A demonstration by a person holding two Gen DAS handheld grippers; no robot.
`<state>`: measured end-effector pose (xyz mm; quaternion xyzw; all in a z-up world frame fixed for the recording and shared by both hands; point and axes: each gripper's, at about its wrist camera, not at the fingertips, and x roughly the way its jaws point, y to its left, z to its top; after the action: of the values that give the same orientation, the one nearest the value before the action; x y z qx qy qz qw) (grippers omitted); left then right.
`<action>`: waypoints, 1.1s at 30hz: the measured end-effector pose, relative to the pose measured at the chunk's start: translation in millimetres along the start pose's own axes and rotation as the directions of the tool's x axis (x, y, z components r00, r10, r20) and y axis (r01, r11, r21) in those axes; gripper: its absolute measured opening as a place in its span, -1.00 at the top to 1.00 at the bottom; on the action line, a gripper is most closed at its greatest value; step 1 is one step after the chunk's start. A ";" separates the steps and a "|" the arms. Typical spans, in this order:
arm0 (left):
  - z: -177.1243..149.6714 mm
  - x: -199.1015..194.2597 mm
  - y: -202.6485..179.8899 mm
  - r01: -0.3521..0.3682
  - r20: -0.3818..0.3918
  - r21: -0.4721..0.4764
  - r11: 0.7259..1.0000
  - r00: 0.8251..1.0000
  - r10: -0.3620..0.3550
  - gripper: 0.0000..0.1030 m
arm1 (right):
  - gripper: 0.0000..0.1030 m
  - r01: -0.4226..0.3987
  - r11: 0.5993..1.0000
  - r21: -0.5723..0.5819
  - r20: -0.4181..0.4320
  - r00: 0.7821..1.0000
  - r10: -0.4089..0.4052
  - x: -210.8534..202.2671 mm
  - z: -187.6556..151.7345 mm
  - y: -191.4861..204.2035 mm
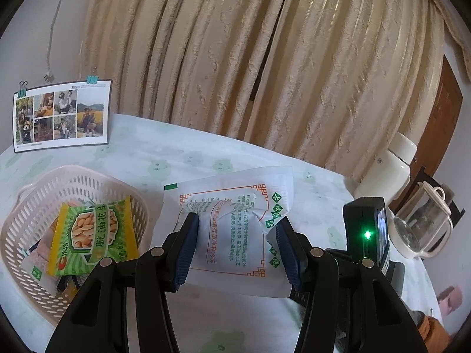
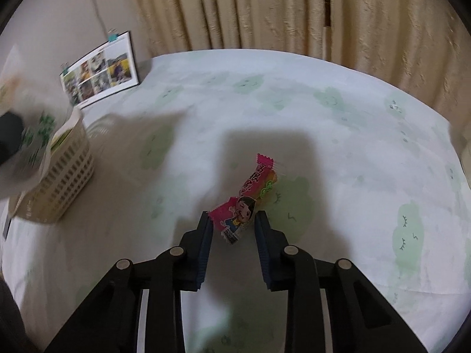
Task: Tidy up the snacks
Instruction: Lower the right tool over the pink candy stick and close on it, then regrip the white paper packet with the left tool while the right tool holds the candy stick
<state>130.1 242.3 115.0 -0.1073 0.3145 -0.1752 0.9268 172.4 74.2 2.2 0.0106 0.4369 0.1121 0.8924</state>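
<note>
— Two packets are in hand at once. See the white packet (image 1: 232, 229)? It's pinched between the tongs of the left gripper (image 1: 237, 226), held up just beside the basket (image 1: 35, 206), on its right.

— It crumples where the pads (image 1: 188, 247) bite. Soft film, light, I'd say, and puffy with air.

— So a grip across the middle suits it; squeeze harder and whatever is inside may crush. It could also slide, being glossy.

— And the pink candy bar (image 2: 244, 203)?

— Well away from the basket, out on the tablecloth (image 2: 323, 135). The right gripper (image 2: 234, 220) has its tongs either side of the near end, touching the wrapper I think, though I can't tell whether they've truly clamped.

— Small, light, crinkly. An end grip might let it swing or slip.

— Taking the body would be safer. Inside the basket a green peanut packet (image 1: 94, 232) already lies on top of other snacks, so there's room yet.
</note>
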 end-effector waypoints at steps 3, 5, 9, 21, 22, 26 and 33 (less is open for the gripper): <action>1.0 -4.5 -0.1 -0.019 0.023 0.008 1.000 1.000 0.019 -0.03 | 0.49 0.010 1.000 0.017 0.008 1.000 -0.010 1.9 2.3 1.3; 2.5 -8.1 1.3 -0.022 0.037 0.006 1.000 0.999 0.022 -0.03 | 0.44 -0.004 1.000 0.028 0.012 1.000 0.003 1.3 2.3 -0.4; 4.5 -9.6 7.0 -0.025 0.042 -0.008 1.000 0.999 0.026 -0.03 | 0.01 -0.069 0.989 0.131 0.022 0.998 0.067 -1.7 5.1 -15.6; 1.8 -2.9 3.1 0.020 0.003 -0.023 1.000 1.000 -0.020 -0.04 | 0.42 0.090 0.993 0.075 0.027 0.995 -0.092 13.1 16.6 -1.3; 0.5 0.4 1.8 0.026 -0.015 -0.025 0.999 1.000 -0.026 -0.06 | 0.52 0.105 0.992 0.064 0.034 0.994 -0.107 12.8 15.2 -0.3; -5.9 10.8 -4.9 0.035 -0.062 -0.031 0.999 0.997 -0.037 -0.17 | 0.64 0.071 0.994 0.081 0.036 0.997 -0.074 8.6 12.3 -6.9; -18.1 29.1 -13.8 0.044 -0.138 -0.041 0.998 0.989 -0.049 -0.47 | 0.69 0.087 0.990 0.108 0.049 0.995 -0.092 -5.6 -1.0 -26.7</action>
<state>136.8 216.6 89.2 -0.1195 0.3791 -0.1978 0.8961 173.4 46.9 2.9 0.0414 0.4179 0.0483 0.9063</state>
